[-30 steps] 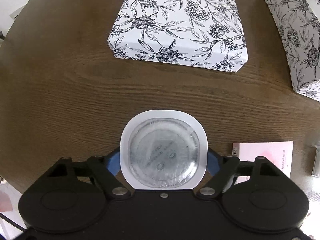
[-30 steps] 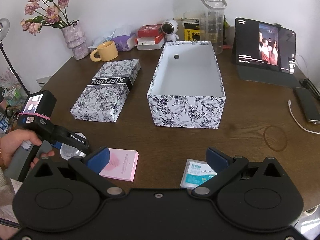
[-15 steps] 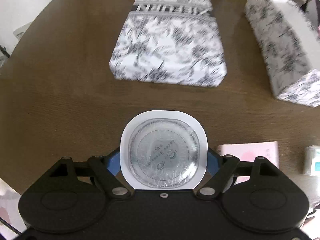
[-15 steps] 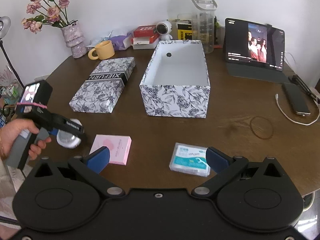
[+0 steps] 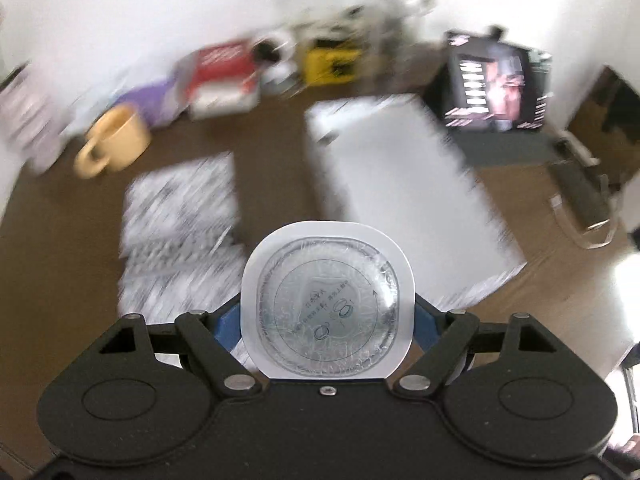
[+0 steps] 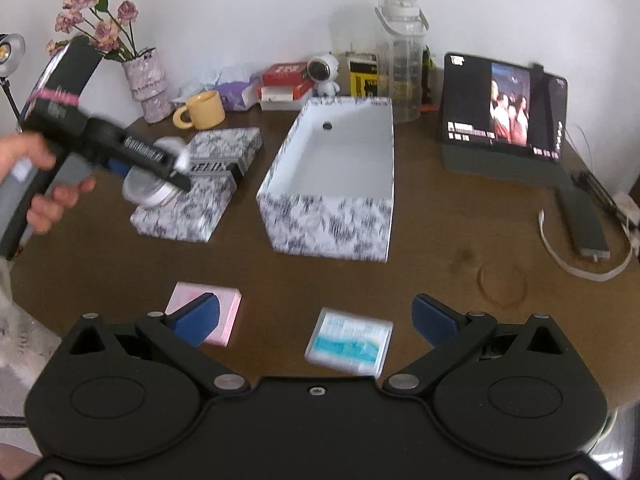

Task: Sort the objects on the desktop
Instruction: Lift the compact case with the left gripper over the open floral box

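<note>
My left gripper (image 5: 326, 320) is shut on a round clear-lidded white container (image 5: 326, 304) and holds it in the air above the floral box lid (image 5: 180, 216). From the right wrist view the left gripper (image 6: 160, 176) carries the container (image 6: 148, 192) over that lid (image 6: 200, 184), left of the open floral box (image 6: 336, 184). My right gripper (image 6: 316, 320) is open and empty above the table's front edge, over a clear pack with a blue label (image 6: 348, 344). A pink notepad (image 6: 228, 312) lies by its left finger.
At the back stand a yellow mug (image 6: 202, 110), a vase of roses (image 6: 146, 84), red boxes (image 6: 286, 80), a clear bottle (image 6: 400, 60) and a tablet playing video (image 6: 504, 116). A phone with a white cable (image 6: 584, 220) lies at the right.
My left gripper has lifted the container off the table and swung it up and right over the box lid. The left view is now motion-blurred. My right gripper stayed open.
</note>
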Tool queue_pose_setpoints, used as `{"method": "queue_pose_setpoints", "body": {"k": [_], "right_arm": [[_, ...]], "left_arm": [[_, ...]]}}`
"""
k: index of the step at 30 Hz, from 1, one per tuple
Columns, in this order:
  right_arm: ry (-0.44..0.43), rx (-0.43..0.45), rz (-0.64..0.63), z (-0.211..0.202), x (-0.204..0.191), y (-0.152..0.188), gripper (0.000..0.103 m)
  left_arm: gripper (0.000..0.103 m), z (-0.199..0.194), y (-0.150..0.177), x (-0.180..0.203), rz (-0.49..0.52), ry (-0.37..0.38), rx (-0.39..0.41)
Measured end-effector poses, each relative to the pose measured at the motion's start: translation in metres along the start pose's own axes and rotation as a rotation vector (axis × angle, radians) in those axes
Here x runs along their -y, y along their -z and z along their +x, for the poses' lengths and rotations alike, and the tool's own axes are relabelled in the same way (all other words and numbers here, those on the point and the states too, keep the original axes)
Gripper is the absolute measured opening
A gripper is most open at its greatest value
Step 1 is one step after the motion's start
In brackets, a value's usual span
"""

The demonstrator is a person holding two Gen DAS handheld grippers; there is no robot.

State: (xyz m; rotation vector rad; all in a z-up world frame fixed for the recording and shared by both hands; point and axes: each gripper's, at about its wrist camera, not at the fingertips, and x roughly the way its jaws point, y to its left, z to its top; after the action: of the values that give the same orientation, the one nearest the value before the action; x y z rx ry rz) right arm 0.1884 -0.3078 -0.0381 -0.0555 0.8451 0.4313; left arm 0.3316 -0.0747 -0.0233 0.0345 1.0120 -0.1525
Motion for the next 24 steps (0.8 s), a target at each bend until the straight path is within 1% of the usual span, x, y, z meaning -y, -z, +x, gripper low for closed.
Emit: {"method": "queue_pose_setpoints", "body": {"k": [1, 2, 5, 7, 10, 13, 15, 18, 24], "right_arm": [[0.004, 0.004, -0.002, 0.004, 0.003, -0.009, 0.103], [0.007, 0.009, -0.003, 0.009, 0.006, -0.018, 0.103], [0.001, 0.013, -0.028, 0.026, 0.016, -0.049, 0.103], [0.006, 0.009, -0.052, 0.042, 0.022, -0.068, 0.103], [0.012, -0.005, -0.099, 0.069, 0.031, -0.094, 0.103], [0.015, -0.033, -0.138, 0.100, 0.040, -0.114, 0.103], [0.003, -0.057, -0.136, 0.117, 0.047, -0.123, 0.103], [-0.008, -0.088, -0.122, 0.143, 0.054, -0.133, 0.103], [-0.026, -0.146, -0.108, 0.181, 0.059, -0.136, 0.103]], "left_arm": [[0.080, 0.006, -0.015, 0.004, 0.020, 0.028, 0.006], [0.080, 0.013, -0.030, 0.010, 0.044, 0.039, 0.014], [0.080, 0.041, -0.071, 0.026, 0.121, 0.050, 0.027], [0.080, 0.068, -0.094, 0.034, 0.154, 0.043, 0.004], [0.080, 0.113, -0.118, 0.045, 0.211, 0.038, -0.048], [0.080, 0.157, -0.131, 0.058, 0.277, 0.007, -0.097], [0.080, 0.183, -0.136, 0.064, 0.310, -0.008, -0.134], [0.080, 0.211, -0.137, 0.070, 0.361, -0.019, -0.168], [0.080, 0.242, -0.130, 0.072, 0.433, -0.039, -0.211]]}}
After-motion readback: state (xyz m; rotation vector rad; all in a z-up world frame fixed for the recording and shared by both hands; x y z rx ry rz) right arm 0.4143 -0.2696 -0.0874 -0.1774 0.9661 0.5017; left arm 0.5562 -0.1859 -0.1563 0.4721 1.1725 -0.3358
